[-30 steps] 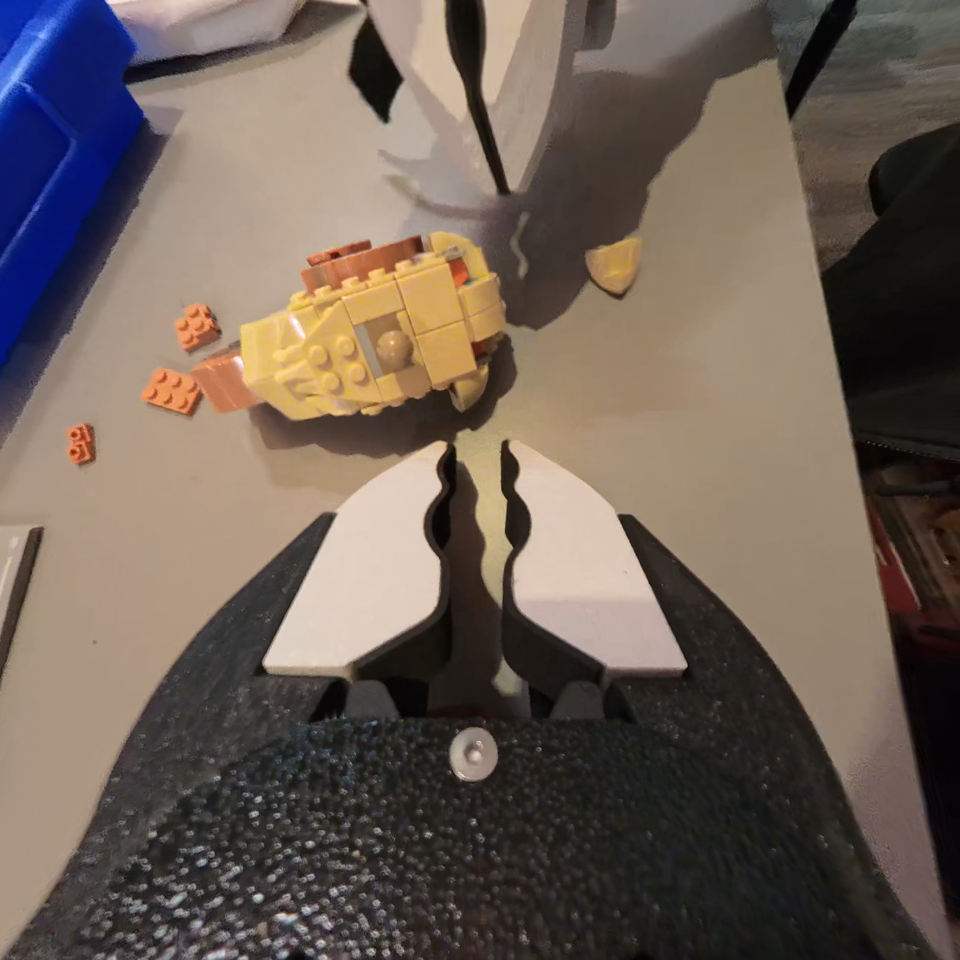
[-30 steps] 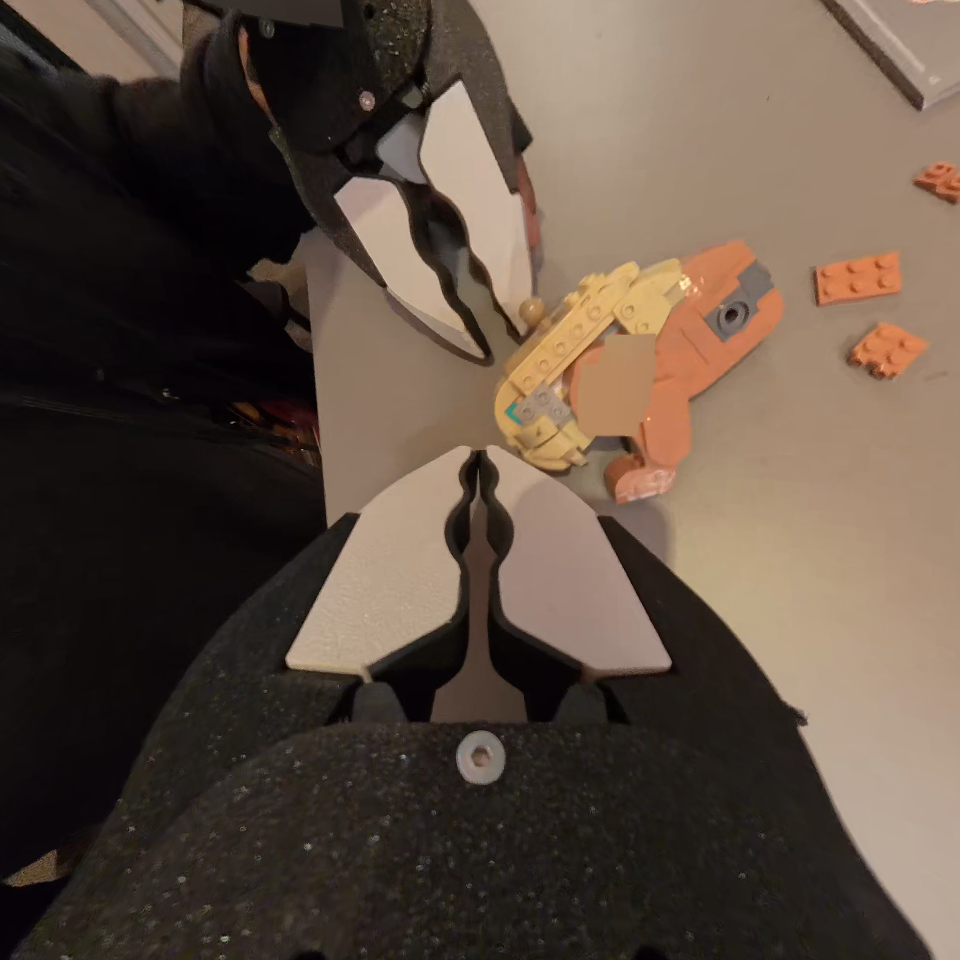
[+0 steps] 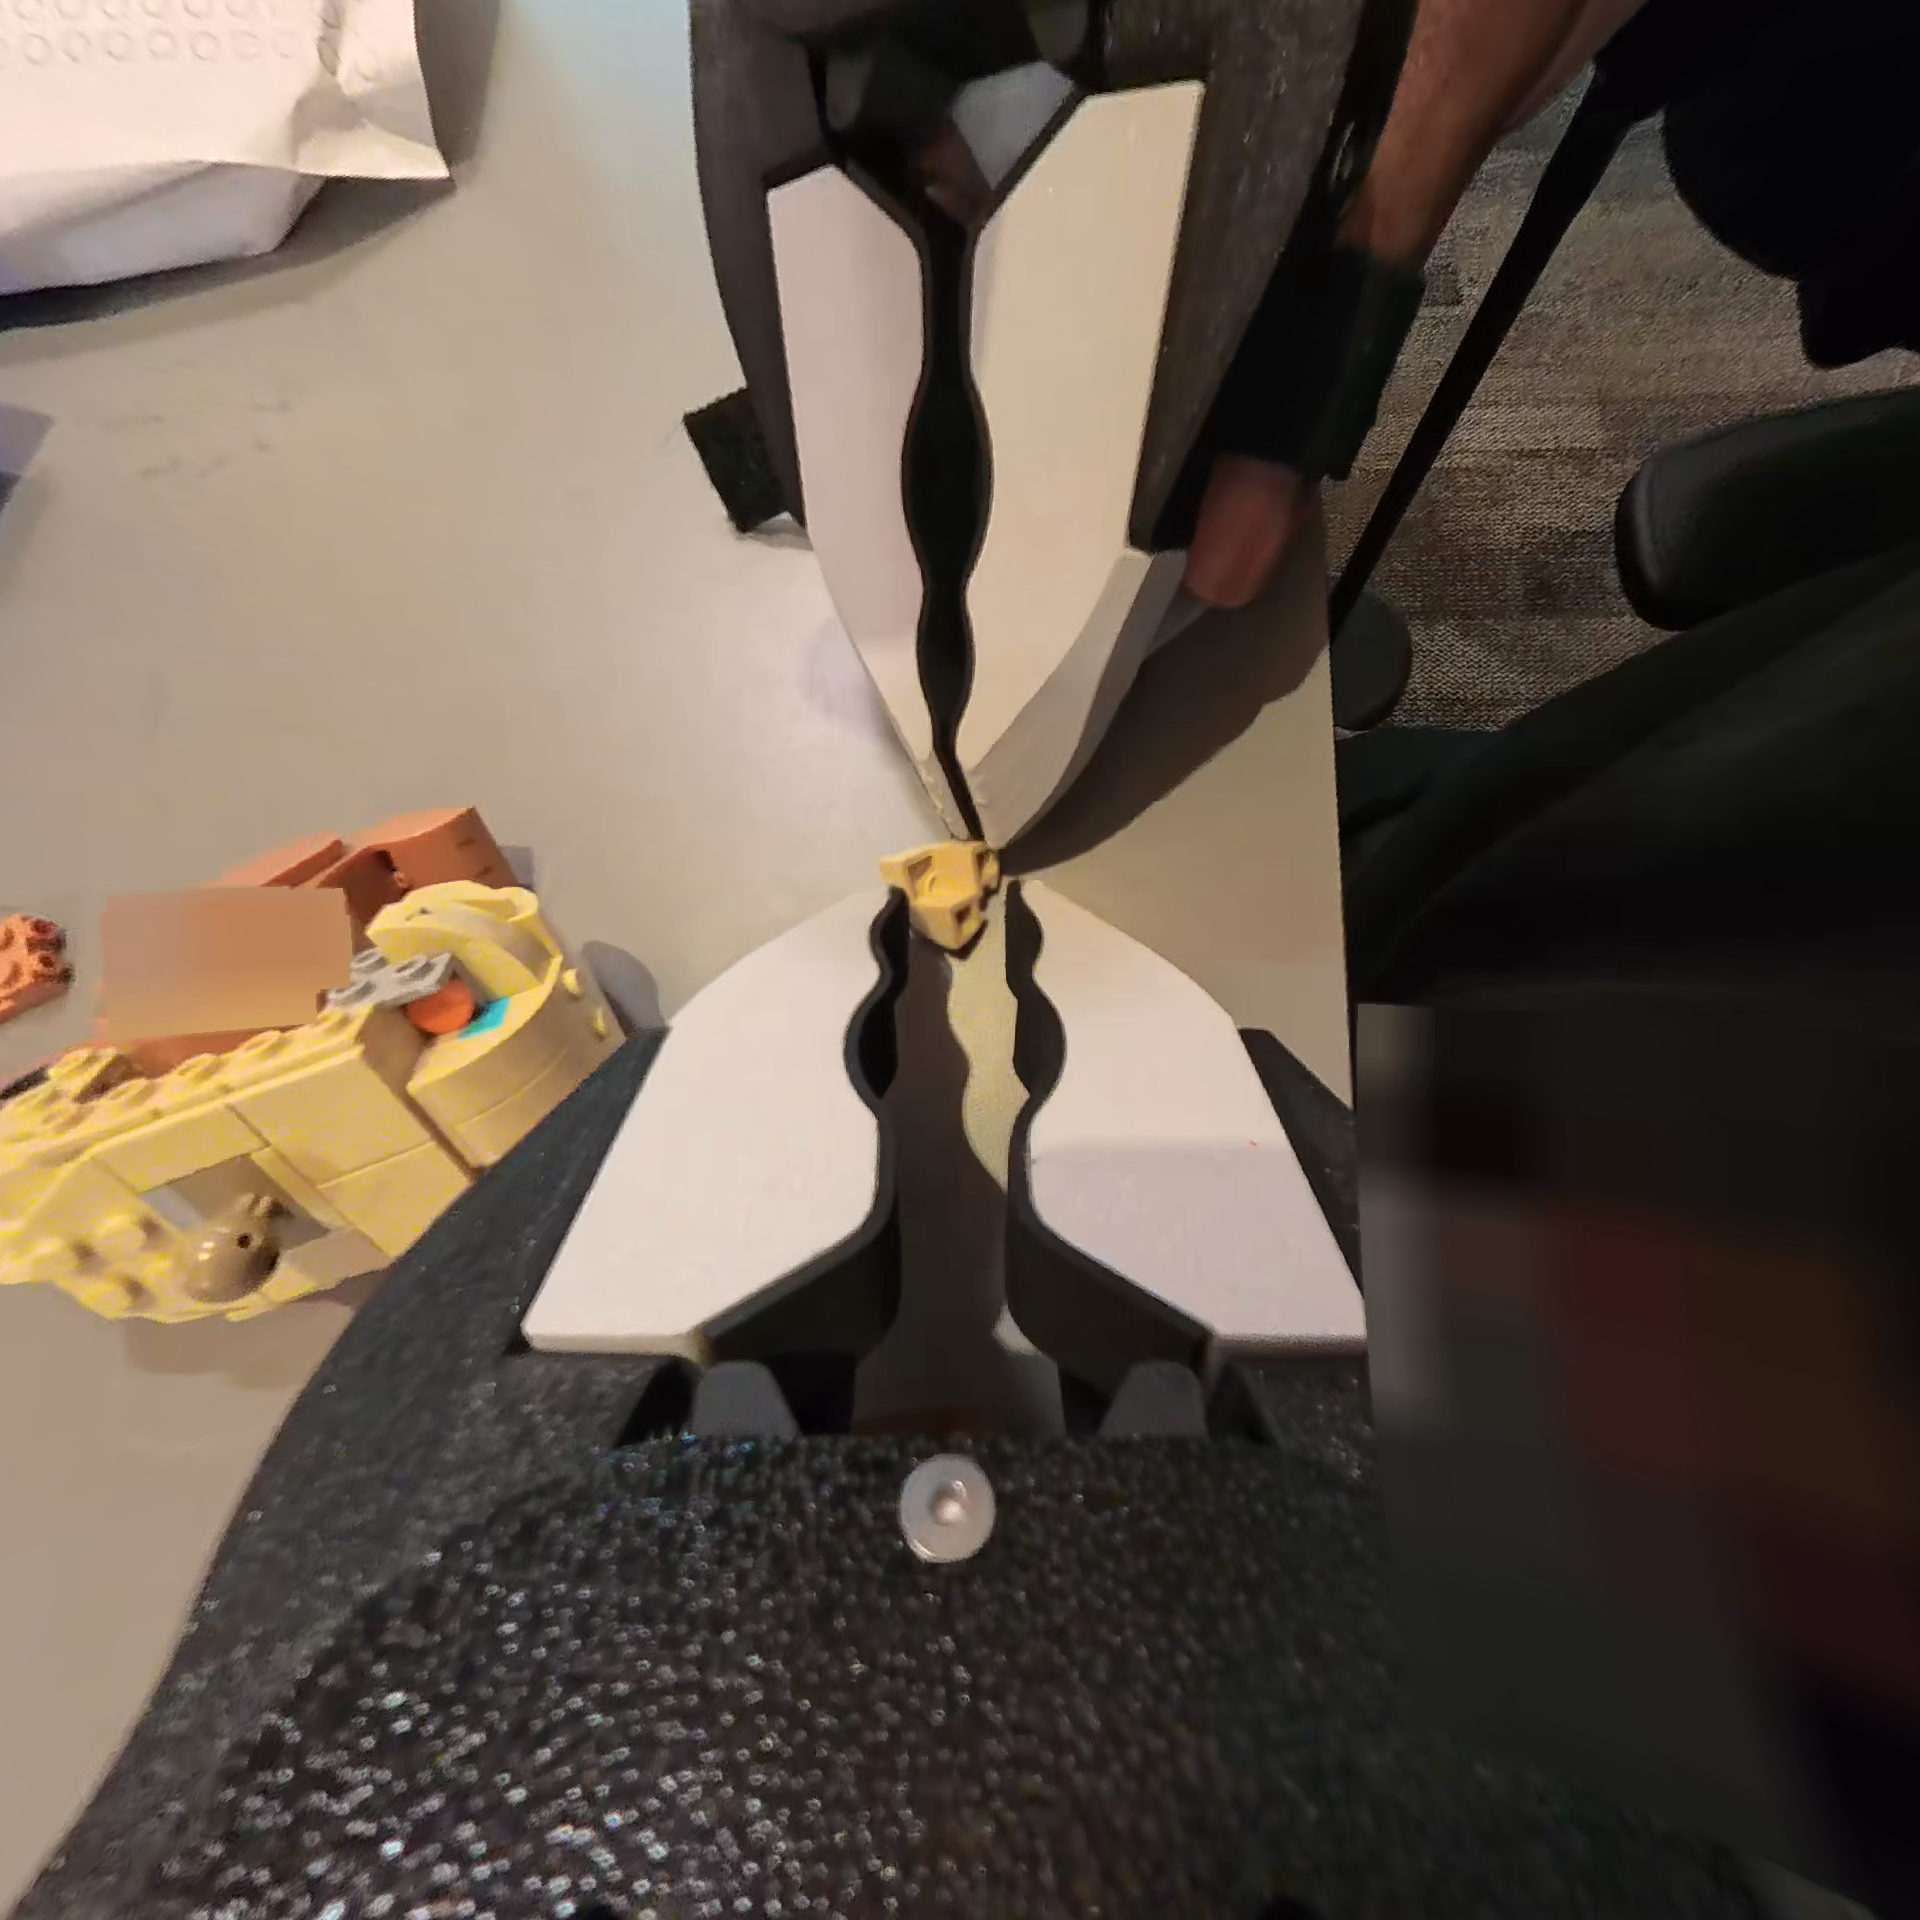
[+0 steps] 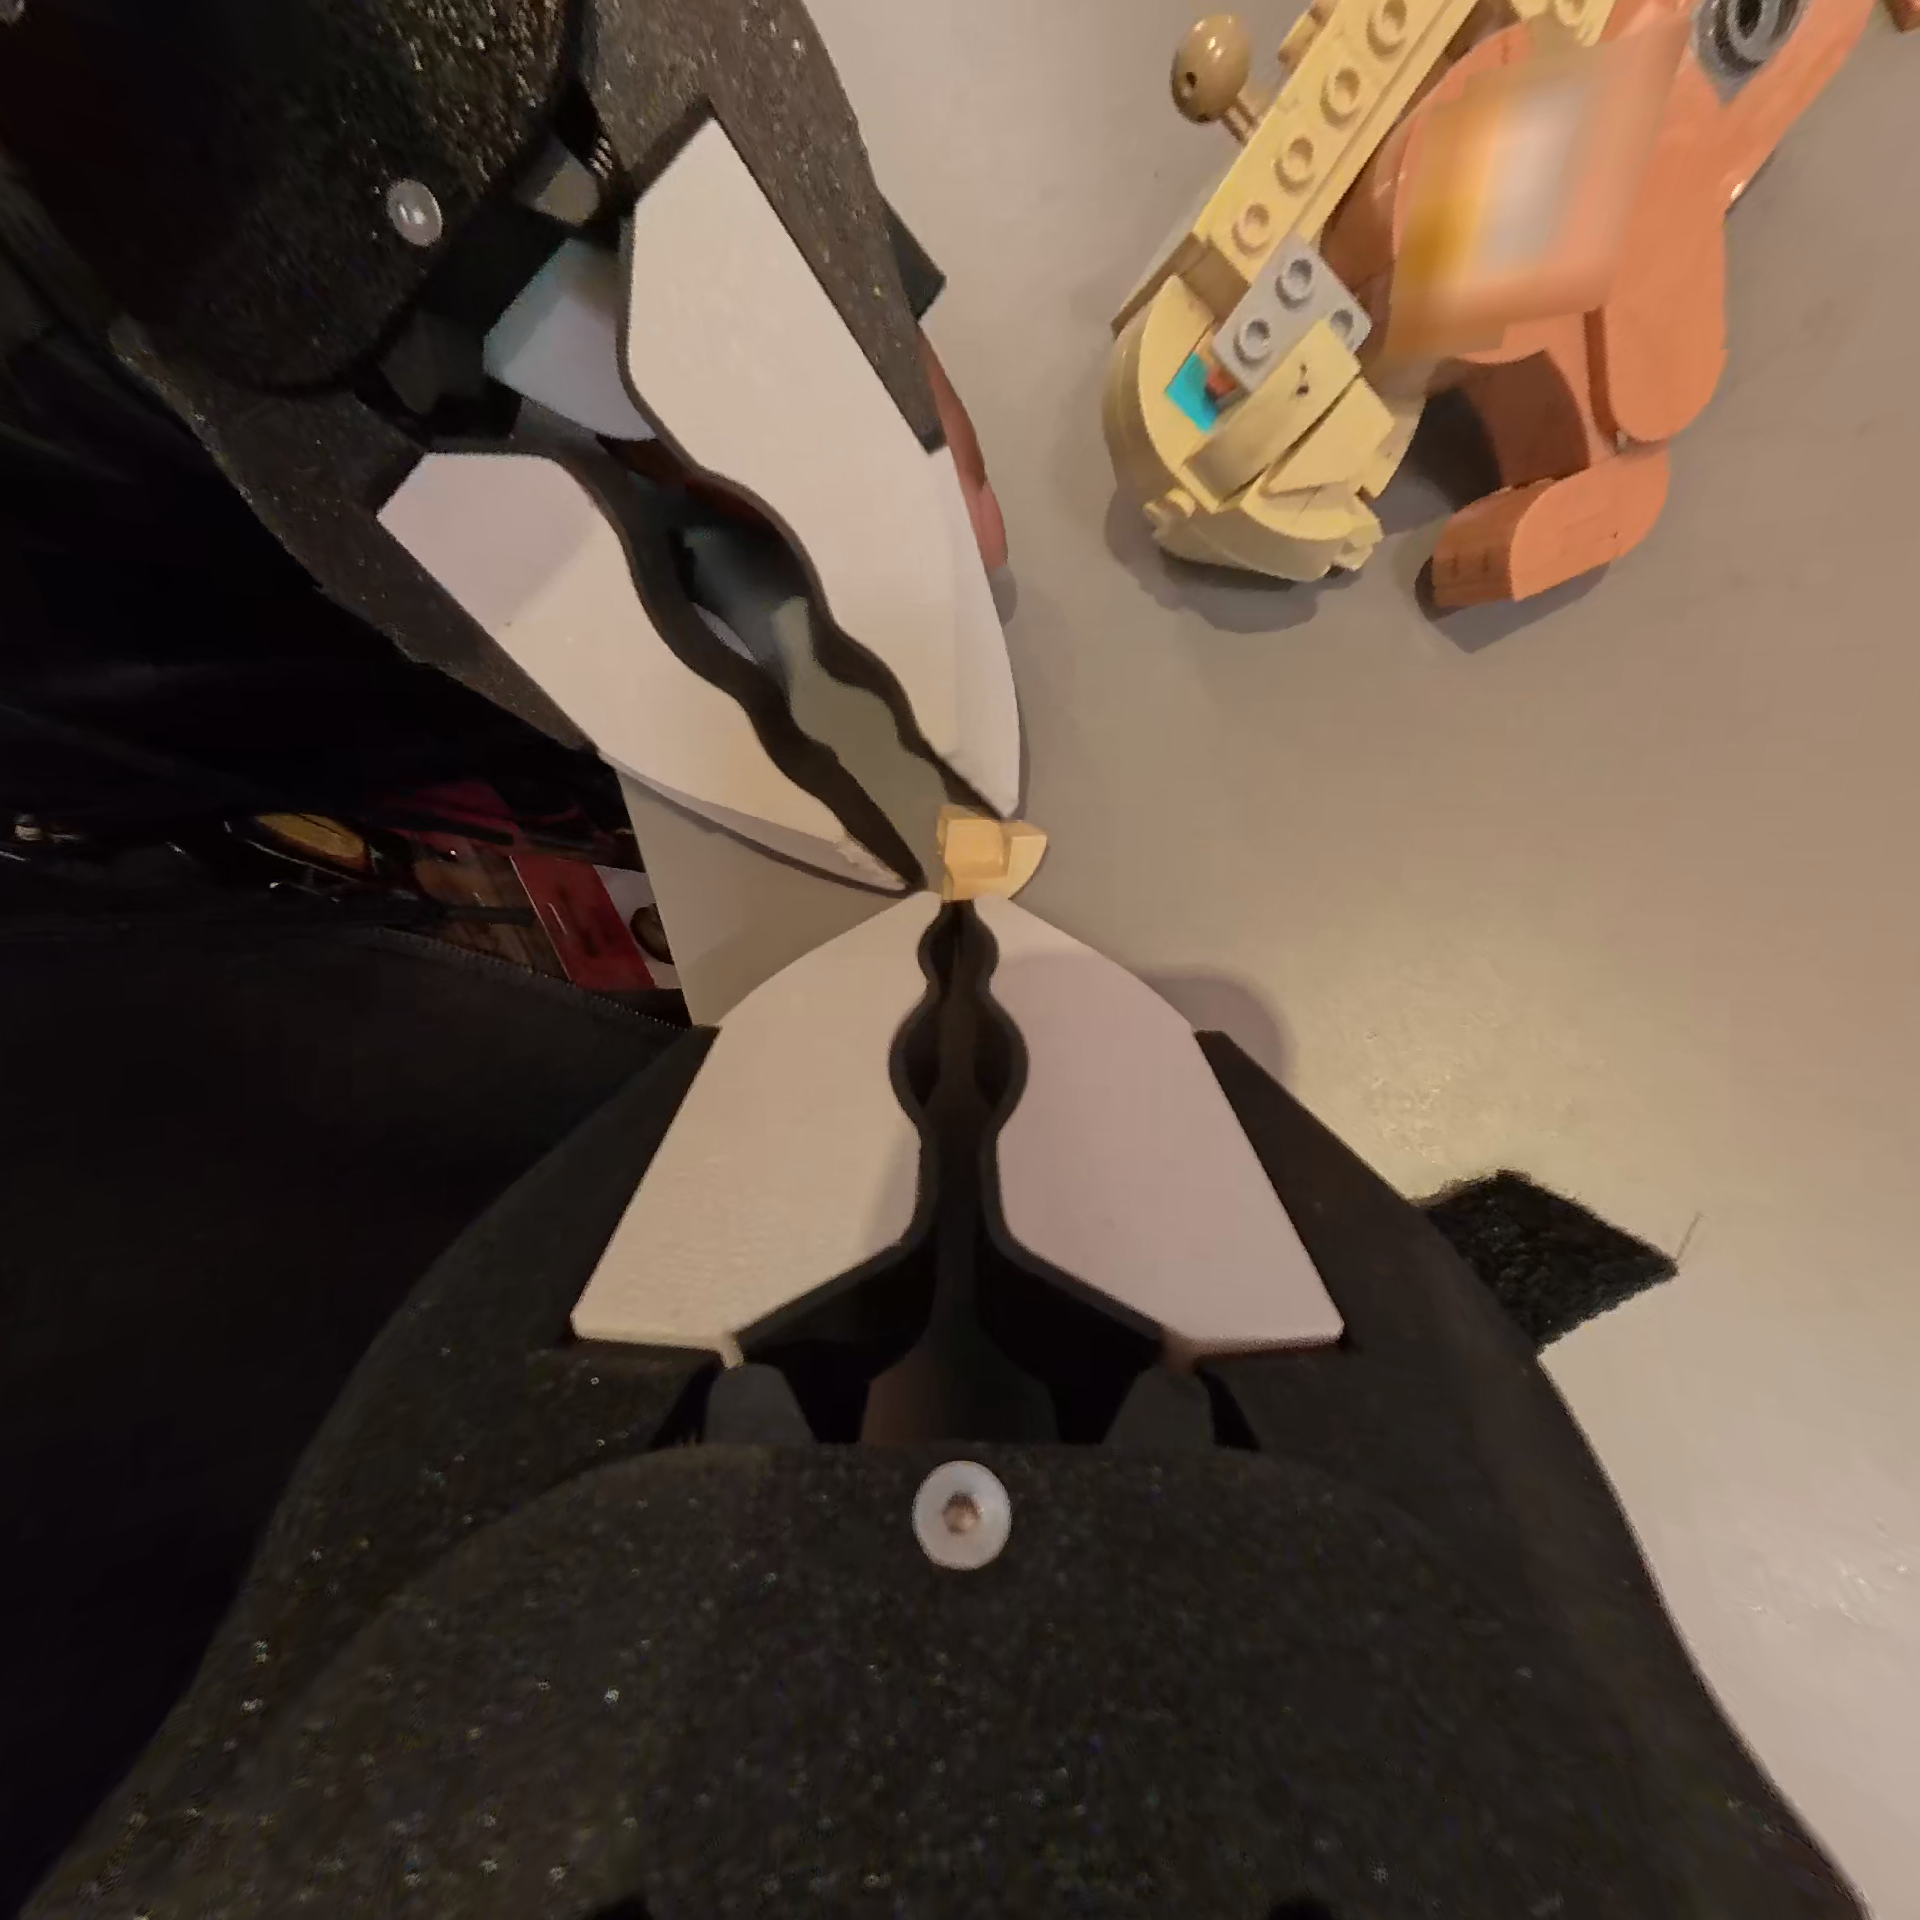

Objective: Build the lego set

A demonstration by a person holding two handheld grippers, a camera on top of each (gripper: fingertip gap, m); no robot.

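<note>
A small tan lego piece [image 3: 940, 896] sits between the fingertips of my left gripper [image 3: 948, 914], which is closed on it near the table's right edge. My right gripper [image 3: 964, 831] comes from the opposite side, jaws shut, its tips touching the piece's upper corner. In the right wrist view the piece [image 4: 982, 857] lies between my right gripper [image 4: 961, 912] below and the left gripper [image 4: 961, 847] at upper left. The tan and orange-brown lego model [image 3: 312, 1122] lies on its side left of my left gripper; it also shows in the right wrist view [image 4: 1299, 364].
The grey table [image 3: 468, 623] ends just right of the grippers, with a black chair [image 3: 1766, 499] beyond. A white bag [image 3: 156, 125] lies far left. A black felt patch [image 4: 1538, 1247] and an orange plate [image 3: 31, 956] lie on the table. The grippers are tip to tip, or close to it. The orange plate [image 3: 31, 956] sits 15 cm or so from the ends of my left fingers.
Both grippers have left the model and met at the loose tan piece near the table edge. The piece now sits between my left fingertips; the right gripper stays shut.
</note>
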